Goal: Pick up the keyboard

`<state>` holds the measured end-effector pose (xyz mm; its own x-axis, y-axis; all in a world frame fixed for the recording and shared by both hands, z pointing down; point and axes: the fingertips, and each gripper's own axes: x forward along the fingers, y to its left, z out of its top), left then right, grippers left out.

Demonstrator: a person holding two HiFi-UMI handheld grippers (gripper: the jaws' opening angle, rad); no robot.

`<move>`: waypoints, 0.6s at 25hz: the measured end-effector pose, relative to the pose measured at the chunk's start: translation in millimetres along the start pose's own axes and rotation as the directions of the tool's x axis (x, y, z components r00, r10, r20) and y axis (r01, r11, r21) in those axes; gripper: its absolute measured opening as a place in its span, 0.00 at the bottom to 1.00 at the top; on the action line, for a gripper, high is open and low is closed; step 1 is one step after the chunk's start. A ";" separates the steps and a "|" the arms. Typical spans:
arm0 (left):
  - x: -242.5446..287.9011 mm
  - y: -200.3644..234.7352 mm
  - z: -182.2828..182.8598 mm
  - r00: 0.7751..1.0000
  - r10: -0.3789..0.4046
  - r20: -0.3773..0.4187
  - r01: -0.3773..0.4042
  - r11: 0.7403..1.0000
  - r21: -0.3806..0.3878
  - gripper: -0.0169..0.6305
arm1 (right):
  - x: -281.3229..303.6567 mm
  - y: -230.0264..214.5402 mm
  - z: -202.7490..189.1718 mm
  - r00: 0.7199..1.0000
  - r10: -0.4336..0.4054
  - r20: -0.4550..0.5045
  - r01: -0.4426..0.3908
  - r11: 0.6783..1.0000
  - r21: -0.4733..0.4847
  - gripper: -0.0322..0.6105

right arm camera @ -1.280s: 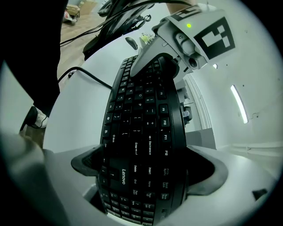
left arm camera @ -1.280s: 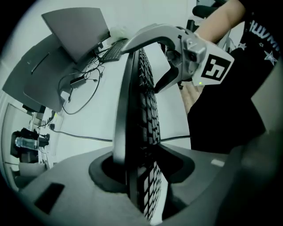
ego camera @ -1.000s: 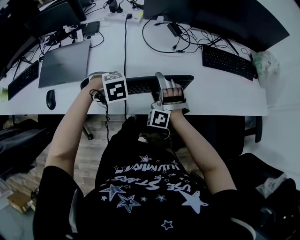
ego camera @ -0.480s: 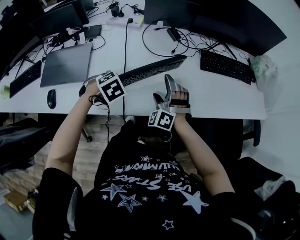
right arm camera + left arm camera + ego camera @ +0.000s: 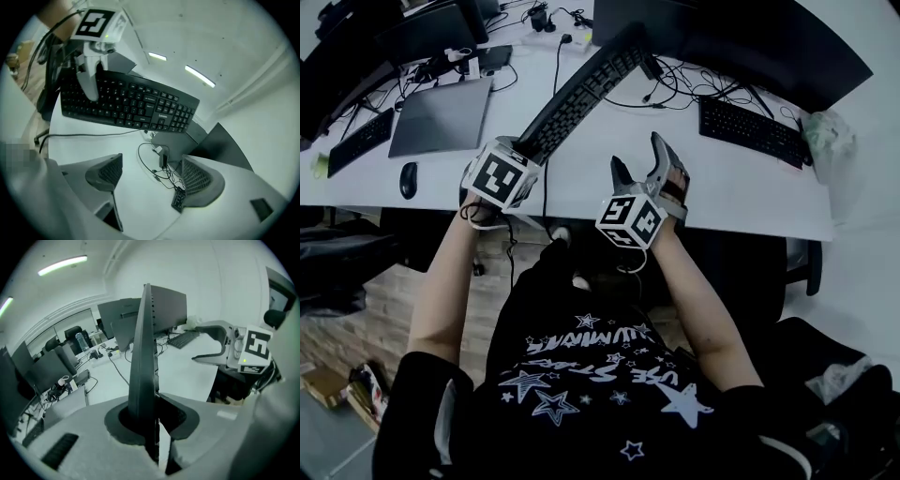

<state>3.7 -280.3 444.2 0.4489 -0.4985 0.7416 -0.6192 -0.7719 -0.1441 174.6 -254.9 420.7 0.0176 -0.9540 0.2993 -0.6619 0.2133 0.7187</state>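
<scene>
The black keyboard (image 5: 581, 89) is off the white desk (image 5: 741, 187), slanting up and away to the right. My left gripper (image 5: 525, 148) is shut on its near left end. In the left gripper view the keyboard (image 5: 143, 357) runs edge-on between the jaws, pressed by the pads. The right gripper view shows the keyboard's key face (image 5: 126, 105) with the left gripper (image 5: 91, 70) clamped on its end. My right gripper (image 5: 639, 164) hovers above the desk to the right of the keyboard, apart from it. Its jaws (image 5: 152, 176) are closing with nothing between them.
A closed grey laptop (image 5: 441, 117) and a mouse (image 5: 409, 180) lie at the left. A second keyboard (image 5: 750, 127) lies at the right, a third (image 5: 358, 141) at the far left. Dark monitors (image 5: 750, 42) and loose cables (image 5: 675, 84) line the back.
The keyboard has left the desk and swung up, its far end rising. My left gripper rose and rolled with it. My right gripper came off the keyboard and rose beside it.
</scene>
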 end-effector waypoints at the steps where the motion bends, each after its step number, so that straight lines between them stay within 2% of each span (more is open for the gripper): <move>1: -6.9 -6.1 -0.8 1.000 -0.010 0.029 0.011 0.999 -0.041 0.15 | -5.2 -5.0 4.0 1.000 -0.008 0.011 0.008 0.999 0.045 0.64; 3: -19.6 -17.9 0.0 0.996 -0.030 0.085 0.039 0.994 -0.106 0.15 | -13.8 -13.0 7.9 1.000 -0.017 0.022 0.014 0.990 0.140 0.54; 5: -30.1 -25.9 0.9 0.991 -0.036 0.131 0.055 0.988 -0.147 0.15 | -20.5 -17.1 7.2 1.000 -0.010 0.024 0.004 0.968 0.252 0.42; 8: -41.9 -35.0 2.5 0.980 -0.032 0.195 0.071 0.977 -0.199 0.15 | -26.5 -16.1 3.3 0.999 0.025 0.041 -0.040 0.910 0.414 0.30; 11: -46.8 -43.0 3.3 0.966 -0.025 0.258 0.091 0.965 -0.246 0.15 | -27.5 -8.7 -6.3 0.996 0.078 0.052 -0.094 0.839 0.536 0.25; 13: -48.3 -47.5 -0.2 0.956 -0.026 0.292 0.109 0.956 -0.273 0.15 | -28.9 -2.9 -11.0 0.992 0.110 0.061 -0.124 0.799 0.589 0.17; 15: -51.0 -53.4 -4.7 0.945 -0.040 0.323 0.140 0.946 -0.293 0.15 | -31.2 3.0 -14.5 0.988 0.136 0.069 -0.149 0.775 0.614 0.07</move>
<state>10.9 -211.8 417.1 0.6574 -0.5681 0.4950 -0.7115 -0.6844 0.1595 183.0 -221.4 422.6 -0.1244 -0.9286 0.3496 -0.9757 0.1786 0.1271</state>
